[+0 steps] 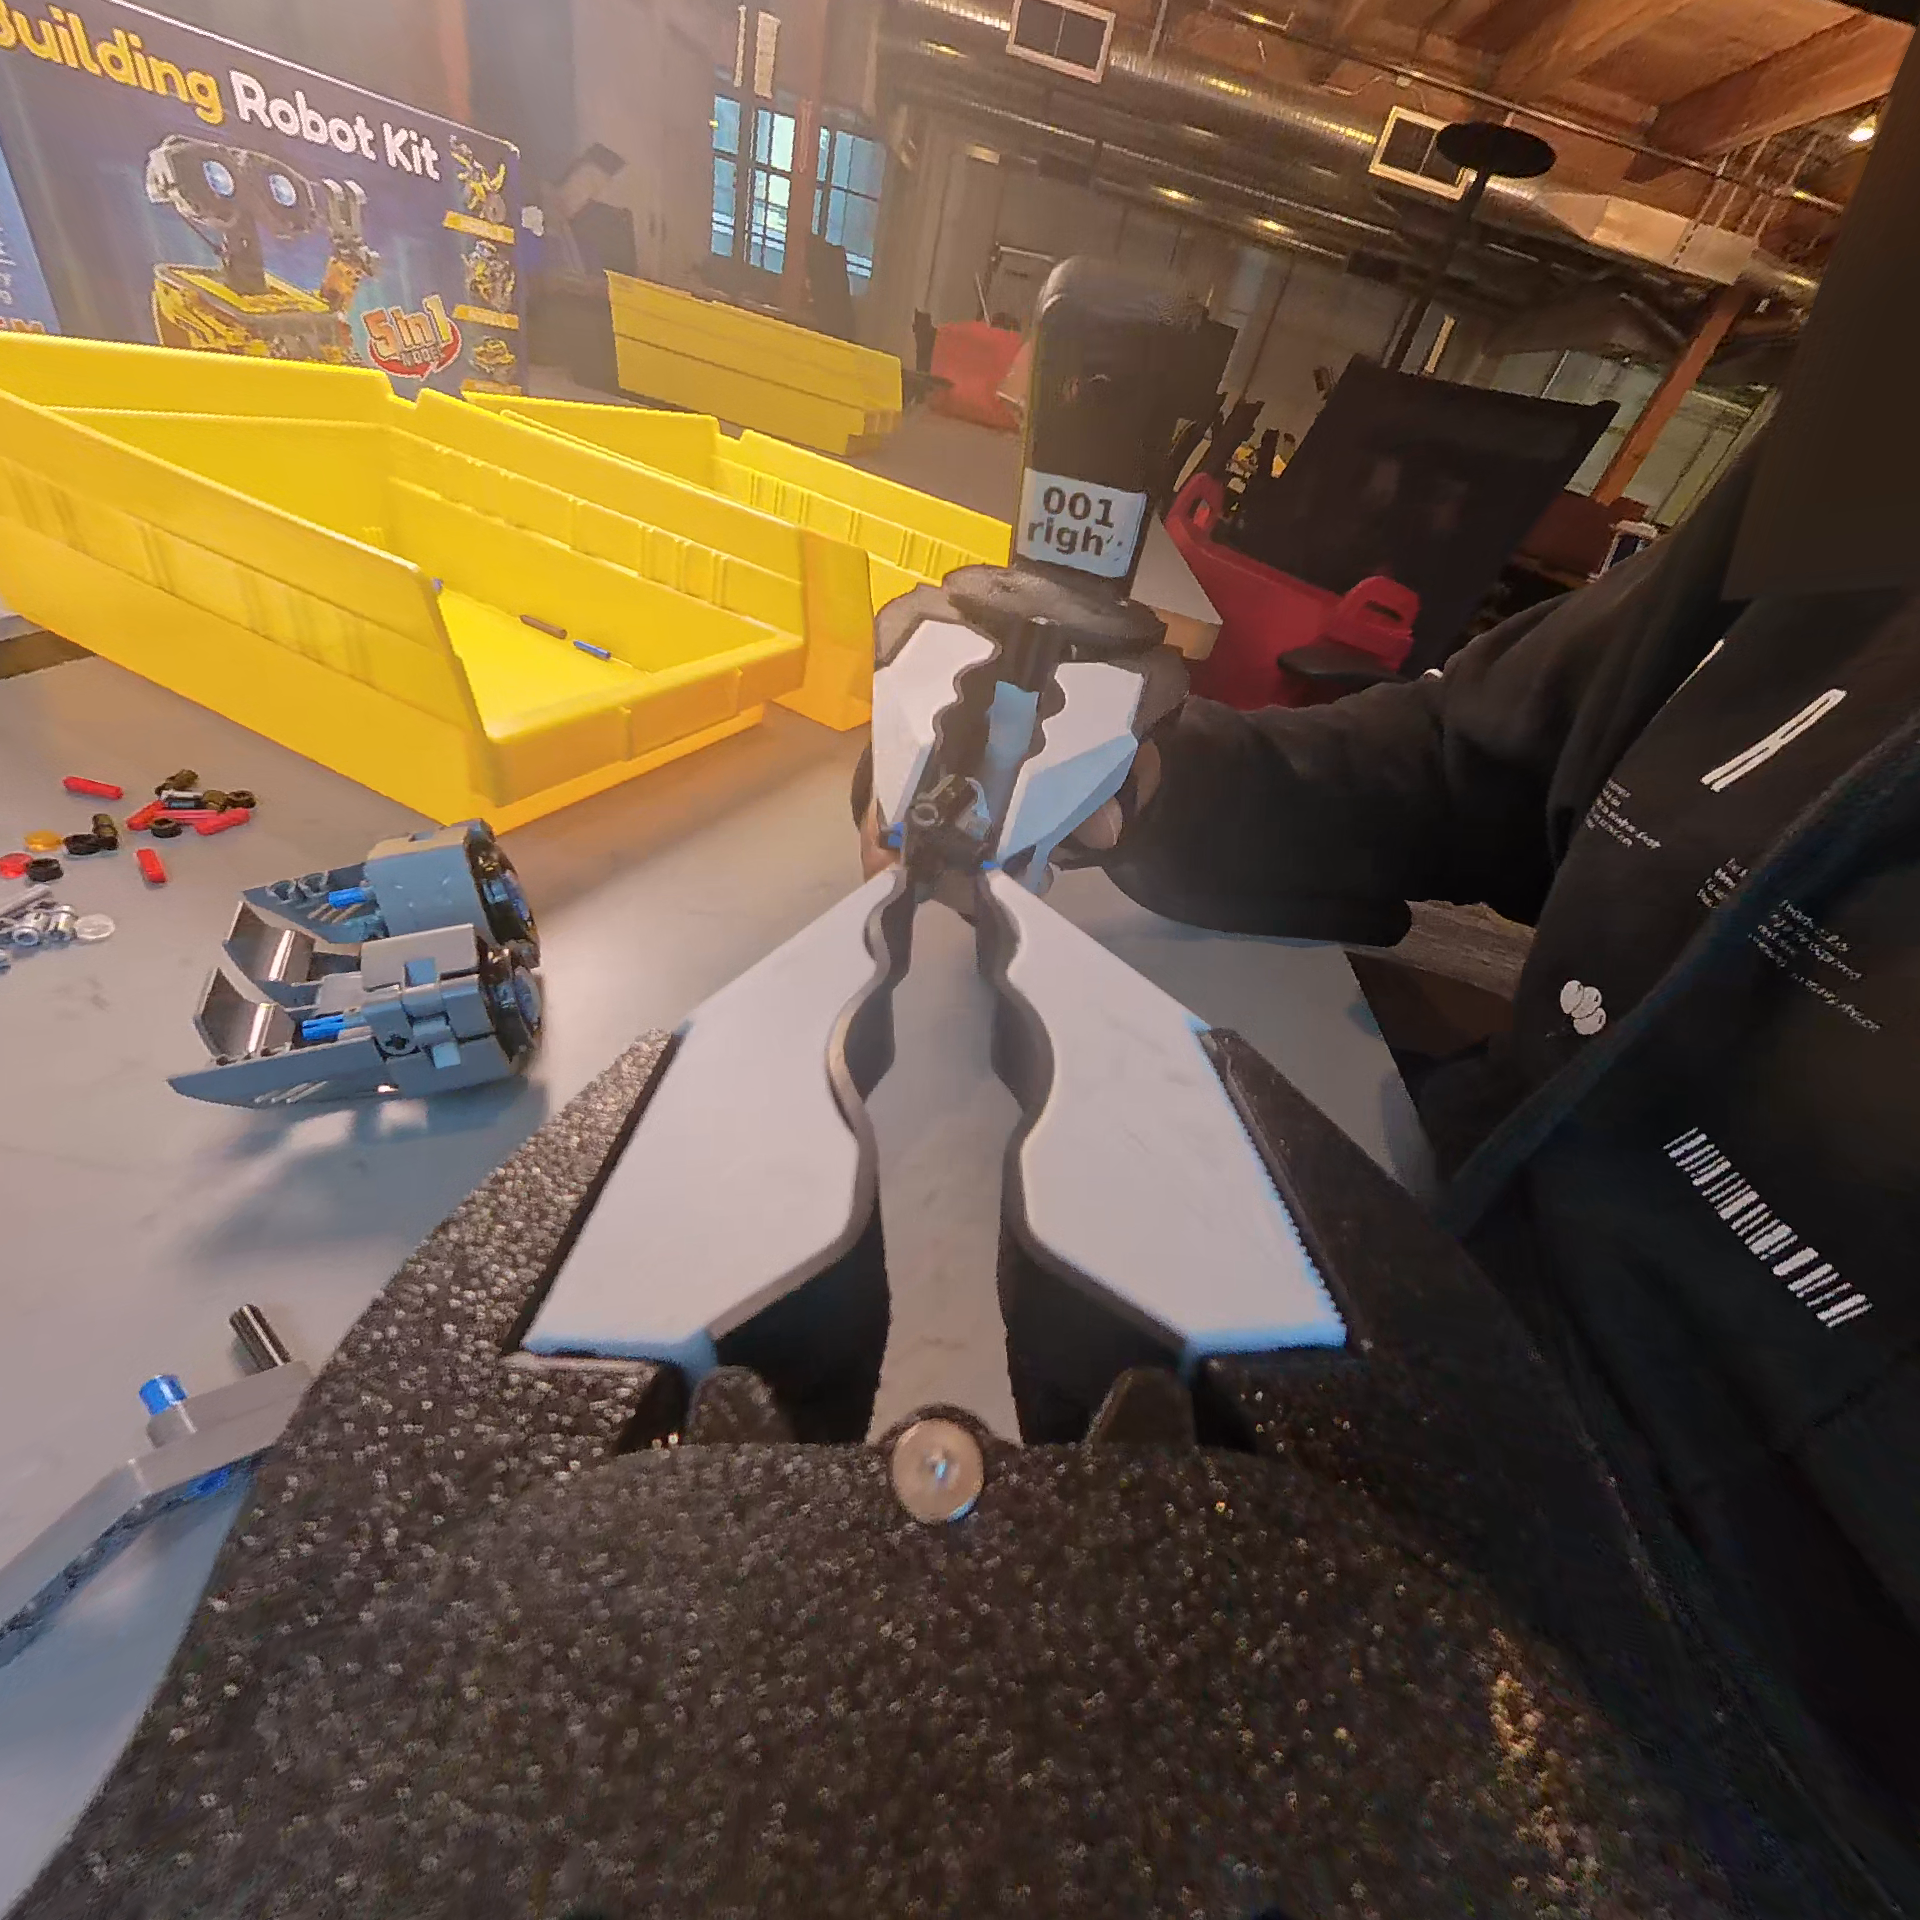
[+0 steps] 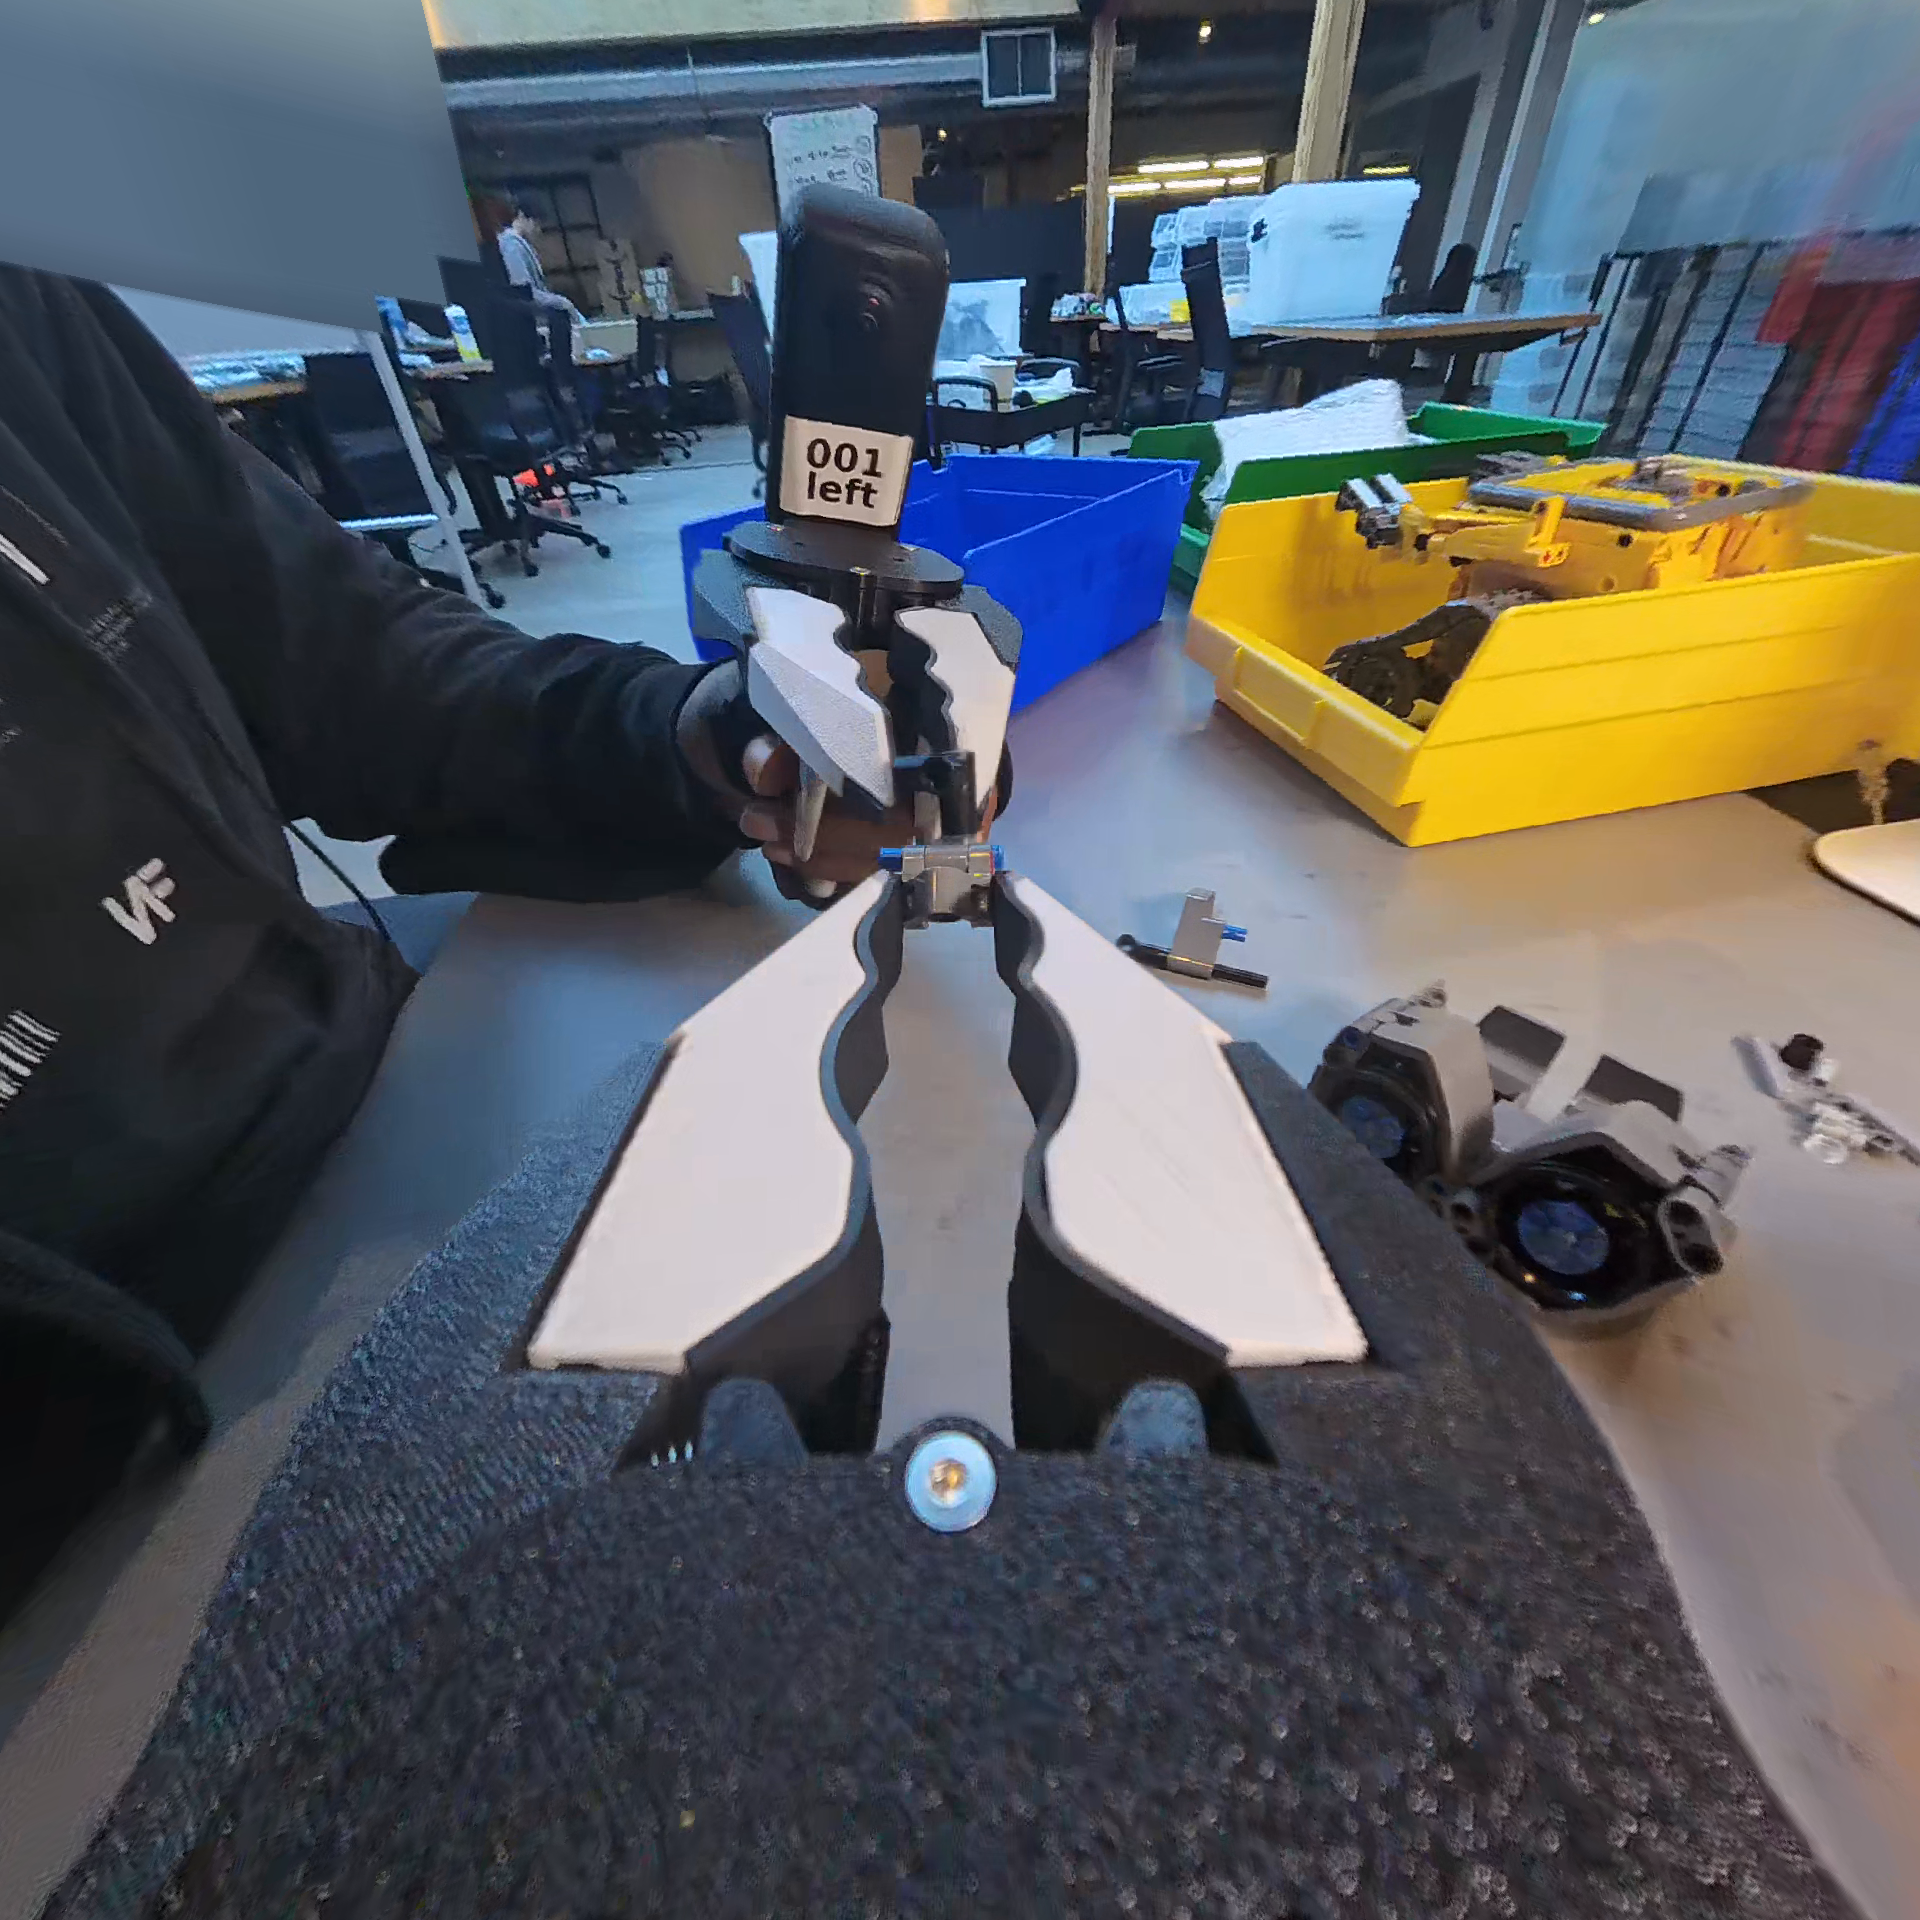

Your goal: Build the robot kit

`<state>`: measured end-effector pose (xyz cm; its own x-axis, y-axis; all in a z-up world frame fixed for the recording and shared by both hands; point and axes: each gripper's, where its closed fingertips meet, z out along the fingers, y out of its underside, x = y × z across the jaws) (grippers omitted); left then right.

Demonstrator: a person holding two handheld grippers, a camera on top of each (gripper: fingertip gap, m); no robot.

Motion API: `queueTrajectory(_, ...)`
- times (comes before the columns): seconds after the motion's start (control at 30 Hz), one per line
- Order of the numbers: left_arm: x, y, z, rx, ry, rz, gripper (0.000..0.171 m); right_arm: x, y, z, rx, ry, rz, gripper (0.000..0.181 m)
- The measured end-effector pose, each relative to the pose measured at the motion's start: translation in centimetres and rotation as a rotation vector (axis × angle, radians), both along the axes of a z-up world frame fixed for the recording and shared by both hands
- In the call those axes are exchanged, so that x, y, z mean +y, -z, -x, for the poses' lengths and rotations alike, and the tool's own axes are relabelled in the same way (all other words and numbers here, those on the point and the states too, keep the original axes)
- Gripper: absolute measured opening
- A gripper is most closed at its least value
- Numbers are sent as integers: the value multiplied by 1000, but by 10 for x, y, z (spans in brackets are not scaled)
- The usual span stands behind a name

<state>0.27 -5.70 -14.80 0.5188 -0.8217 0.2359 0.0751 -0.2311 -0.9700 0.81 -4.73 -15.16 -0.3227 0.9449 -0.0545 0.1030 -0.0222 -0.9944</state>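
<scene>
Left wrist view: my left tool (image 1: 940, 883) has its two white fingers nearly closed, tips pinching a small brick assembly of grey and black plastic pieces with blue pins (image 1: 943, 821), held in the air above the grey worktop (image 1: 675, 914). My right tool (image 1: 951, 800) faces it tip to tip, fingers narrowed onto the same assembly from the far side. On the worktop to the left lies a grey brick-built double-barrel part with two black round ends (image 1: 379, 961). Beyond it, loose small red, black and silver pieces (image 1: 114, 831). Behind, three open yellow plastic bins (image 1: 436, 613) side by side, a fourth farther back, and one printed kit box (image 1: 260, 197) standing.

Right wrist view: right tool (image 2: 943, 883) grips the grey end of the assembly (image 2: 943, 868); two blue pin ends stick out sideways. Left tool (image 2: 940, 790) clamps its black upper end. Right of me: one small grey piece on a black axle (image 2: 1195, 940), the double-barrel part (image 2: 1517, 1164), one yellow bin holding a yellow brick-built vehicle (image 2: 1538, 592), one blue bin (image 2: 1049, 551), one green bin (image 2: 1455, 426).
</scene>
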Motion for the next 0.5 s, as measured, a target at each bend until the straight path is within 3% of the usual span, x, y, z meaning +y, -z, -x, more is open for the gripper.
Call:
queueTrajectory(0.1,1,1,0,0,-1,4,9,3,-3,0,24,32,-61,16)
queueTrajectory(0.3,0,5,-6,82,-19,-59,36,-2,-9,-1,68,13,-42,16)
queueTrajectory(0.5,-6,4,-11,104,21,-72,19,-9,-1,1,36,-40,16,16)
